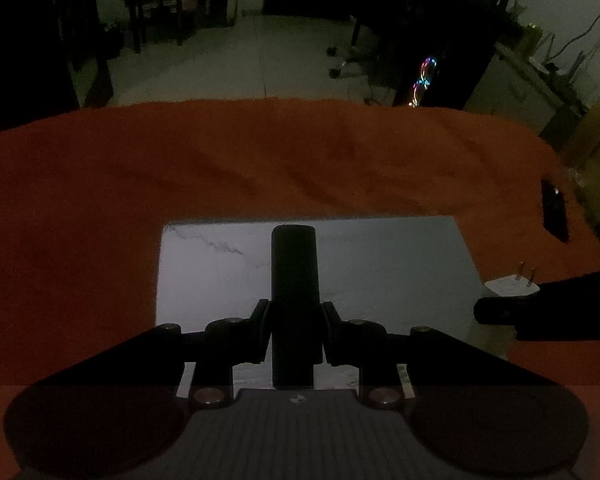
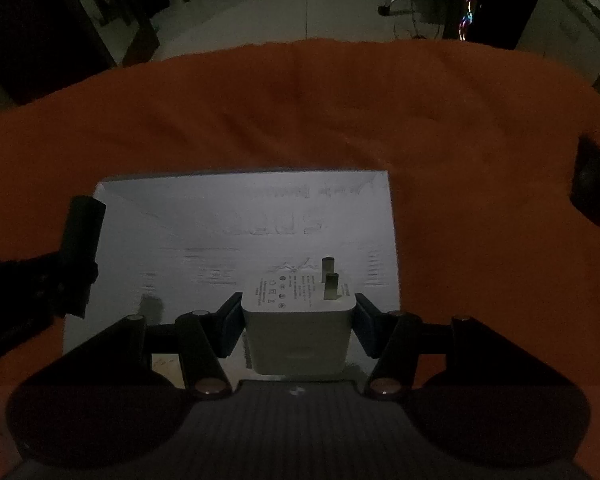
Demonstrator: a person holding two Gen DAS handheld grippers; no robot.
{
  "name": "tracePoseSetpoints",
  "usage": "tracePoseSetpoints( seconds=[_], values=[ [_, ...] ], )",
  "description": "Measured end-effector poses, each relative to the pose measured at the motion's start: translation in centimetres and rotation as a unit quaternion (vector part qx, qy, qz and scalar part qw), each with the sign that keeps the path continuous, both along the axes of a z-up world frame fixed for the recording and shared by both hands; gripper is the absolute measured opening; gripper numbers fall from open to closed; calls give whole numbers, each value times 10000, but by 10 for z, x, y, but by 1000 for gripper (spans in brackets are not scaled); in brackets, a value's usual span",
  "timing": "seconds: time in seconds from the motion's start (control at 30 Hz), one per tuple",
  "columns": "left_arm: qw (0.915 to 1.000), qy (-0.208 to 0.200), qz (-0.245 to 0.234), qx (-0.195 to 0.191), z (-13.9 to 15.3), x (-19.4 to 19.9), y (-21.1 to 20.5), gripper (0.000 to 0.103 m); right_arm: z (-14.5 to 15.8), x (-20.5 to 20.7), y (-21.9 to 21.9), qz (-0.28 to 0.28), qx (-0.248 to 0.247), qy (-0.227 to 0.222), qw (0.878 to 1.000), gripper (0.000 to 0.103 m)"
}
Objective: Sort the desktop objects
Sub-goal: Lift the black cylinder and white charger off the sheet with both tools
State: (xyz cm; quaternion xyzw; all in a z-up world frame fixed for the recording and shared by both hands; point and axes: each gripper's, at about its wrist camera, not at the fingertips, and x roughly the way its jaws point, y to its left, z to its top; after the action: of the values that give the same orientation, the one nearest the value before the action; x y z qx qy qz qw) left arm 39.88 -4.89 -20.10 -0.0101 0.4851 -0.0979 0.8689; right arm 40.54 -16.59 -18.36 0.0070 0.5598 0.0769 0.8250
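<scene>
White two-pin charger [image 2: 300, 332] clamped in right gripper [image 2: 298, 330], dark cylinder [image 1: 294, 304] clamped in left gripper [image 1: 294, 330], both over white box [image 2: 220, 232].

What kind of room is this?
Probably a home room or study at night: a table under an orange cloth, dark chairs across a tiled floor, and a glowing computer tower.

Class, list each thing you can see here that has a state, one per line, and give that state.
Left gripper: shut on the black cylinder.
Black cylinder: held, over the white box.
Right gripper: shut on the white charger.
White charger: held, prongs forward.
White box: lying flat on the orange cloth.
</scene>
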Motion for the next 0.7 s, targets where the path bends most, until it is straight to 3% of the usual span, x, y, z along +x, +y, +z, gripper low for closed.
tracePoseSetpoints(
  seconds=[0.33, 0.57, 0.7],
  values=[
    [9998, -175, -42, -45, 37, -30, -2, 22, 32, -32, 1, 172, 25, -276, 9995, 59],
    [9994, -269, -80, -195, 61, -78, 6, 22, 57, -81, 7, 550, 145, -481, 9972, 59],
    [9988, -224, -329, -292, 66, -112, 7, 22, 65, -116, 12, 799, 219, -490, 9954, 59]
  ],
)
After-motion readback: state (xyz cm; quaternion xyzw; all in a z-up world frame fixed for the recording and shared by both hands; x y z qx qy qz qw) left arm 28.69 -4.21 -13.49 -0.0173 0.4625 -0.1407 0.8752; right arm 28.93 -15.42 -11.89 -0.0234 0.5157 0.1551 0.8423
